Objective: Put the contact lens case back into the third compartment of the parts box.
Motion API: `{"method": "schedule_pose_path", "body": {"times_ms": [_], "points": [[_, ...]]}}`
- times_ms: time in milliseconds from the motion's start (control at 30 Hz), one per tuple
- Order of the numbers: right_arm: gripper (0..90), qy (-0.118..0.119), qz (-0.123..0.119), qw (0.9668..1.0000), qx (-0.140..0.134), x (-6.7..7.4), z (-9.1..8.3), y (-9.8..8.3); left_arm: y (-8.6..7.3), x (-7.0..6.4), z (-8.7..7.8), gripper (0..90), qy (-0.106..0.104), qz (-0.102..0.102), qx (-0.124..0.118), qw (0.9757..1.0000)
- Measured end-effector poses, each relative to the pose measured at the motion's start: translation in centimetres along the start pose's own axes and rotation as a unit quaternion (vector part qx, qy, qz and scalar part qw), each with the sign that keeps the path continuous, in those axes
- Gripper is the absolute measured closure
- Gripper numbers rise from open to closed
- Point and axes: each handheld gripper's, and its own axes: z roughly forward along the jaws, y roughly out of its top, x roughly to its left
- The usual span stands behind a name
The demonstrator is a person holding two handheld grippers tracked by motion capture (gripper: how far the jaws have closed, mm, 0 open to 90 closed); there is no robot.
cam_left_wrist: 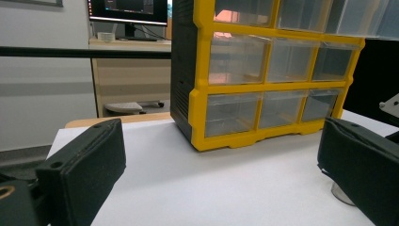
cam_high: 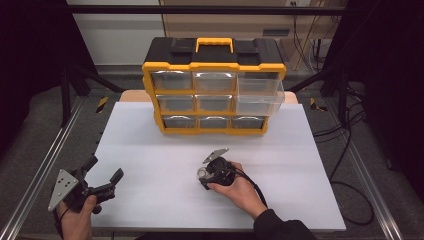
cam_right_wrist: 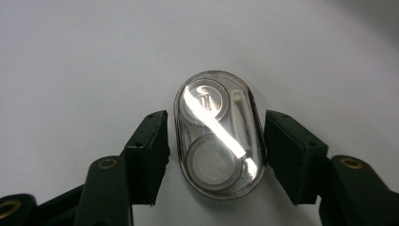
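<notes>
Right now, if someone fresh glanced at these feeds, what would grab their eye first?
First, the yellow and black drawer cabinet at the far middle of the white table, with its right-hand drawers pulled out. Next, the small clear oval case lying flat on the table near the middle, sitting between the right gripper jaws, which bracket it with small gaps showing. The left gripper is held wide open at the near left edge.
</notes>
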Motion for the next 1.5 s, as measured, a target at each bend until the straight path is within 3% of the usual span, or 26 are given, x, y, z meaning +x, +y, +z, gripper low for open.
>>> {"method": "schedule_pose_path", "body": {"times_ms": [600, 833, 1067, 1500], "points": [[48.9, -0.011, -0.026, 0.9996, 0.000, 0.1, 0.3, -0.2, -0.1, -0.1, 0.1, 1.6, -0.005, -0.002, 0.002, 1.0000], [49.1, -0.009, -0.020, 0.9998, 0.000, 0.1, 0.2, -0.1, -0.1, 0.0, 0.1, 1.8, -0.005, -0.003, 0.003, 1.0000], [49.1, -0.014, 0.008, 0.9991, -0.040, -1.1, -1.3, 0.0, 0.0, 0.1, 0.0, 1.7, 0.001, -0.003, 0.001, 1.0000], [49.1, -0.039, 0.012, 0.9953, -0.088, -2.6, -4.4, -0.6, 0.0, 0.1, -0.1, 1.7, 0.007, -0.003, -0.005, 1.0000]]}}
